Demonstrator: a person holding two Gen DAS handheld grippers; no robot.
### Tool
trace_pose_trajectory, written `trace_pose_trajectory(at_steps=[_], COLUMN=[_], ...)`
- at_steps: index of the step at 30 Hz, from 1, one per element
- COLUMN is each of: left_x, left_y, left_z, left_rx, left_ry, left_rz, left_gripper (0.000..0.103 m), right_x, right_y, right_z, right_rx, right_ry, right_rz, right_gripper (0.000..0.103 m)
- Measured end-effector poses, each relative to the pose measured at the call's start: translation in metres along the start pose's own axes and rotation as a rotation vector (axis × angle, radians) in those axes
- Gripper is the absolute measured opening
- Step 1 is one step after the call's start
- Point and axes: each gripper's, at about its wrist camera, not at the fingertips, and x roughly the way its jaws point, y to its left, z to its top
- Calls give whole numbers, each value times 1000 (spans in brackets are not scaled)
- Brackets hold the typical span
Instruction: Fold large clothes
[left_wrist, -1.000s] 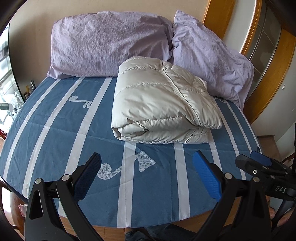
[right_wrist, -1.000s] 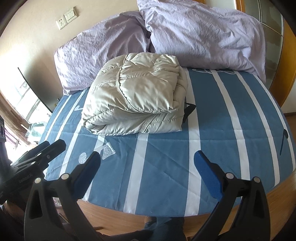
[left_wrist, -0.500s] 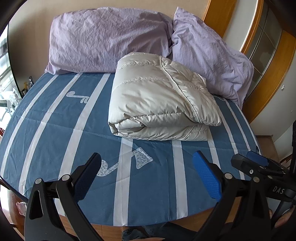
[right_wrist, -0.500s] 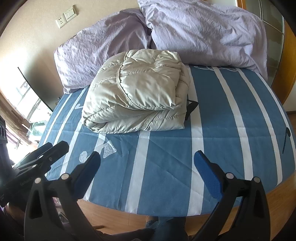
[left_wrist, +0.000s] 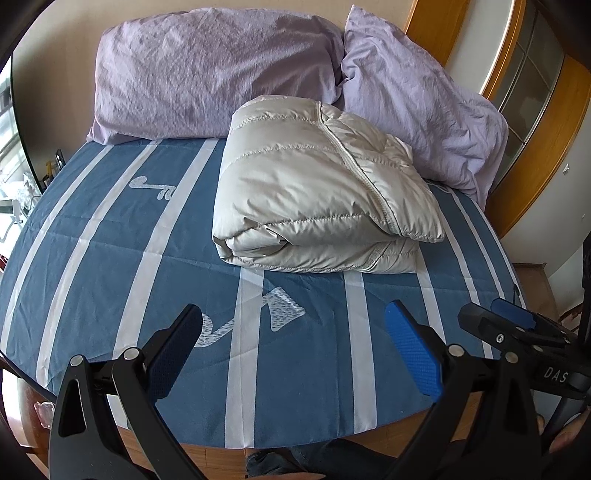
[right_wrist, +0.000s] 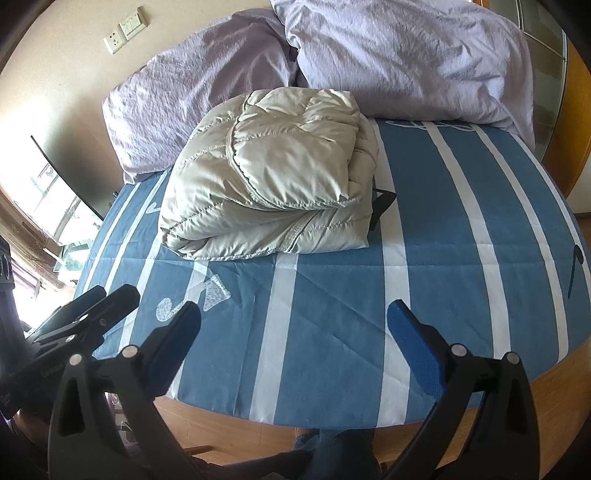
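Observation:
A pale grey puffer jacket lies folded into a thick bundle on the blue striped bed sheet, just in front of the pillows. It also shows in the right wrist view, with a black strap sticking out at its right side. My left gripper is open and empty above the near edge of the bed, well short of the jacket. My right gripper is also open and empty, level with the left one. Each gripper shows at the edge of the other's view.
Two lilac pillows lean against the wall behind the jacket. A wooden bed edge runs along the near side. A wooden door frame stands at the right, a window at the left.
Both grippers have moved a little closer to the bed, so the jacket looks slightly larger and lower in view. Both stay open. The jacket has not moved.

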Motion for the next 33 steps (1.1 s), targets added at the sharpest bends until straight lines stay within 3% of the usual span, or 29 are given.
trace_pose_trajectory(at_steps=[33], left_x=[4], left_y=[3], left_z=[0], left_rx=[-15], left_ry=[14], left_rz=[10], left_gripper=[100], right_x=[3], right_y=[2], right_z=[0], right_rx=[1], right_ry=[7], right_rz=[1], right_gripper=[101])
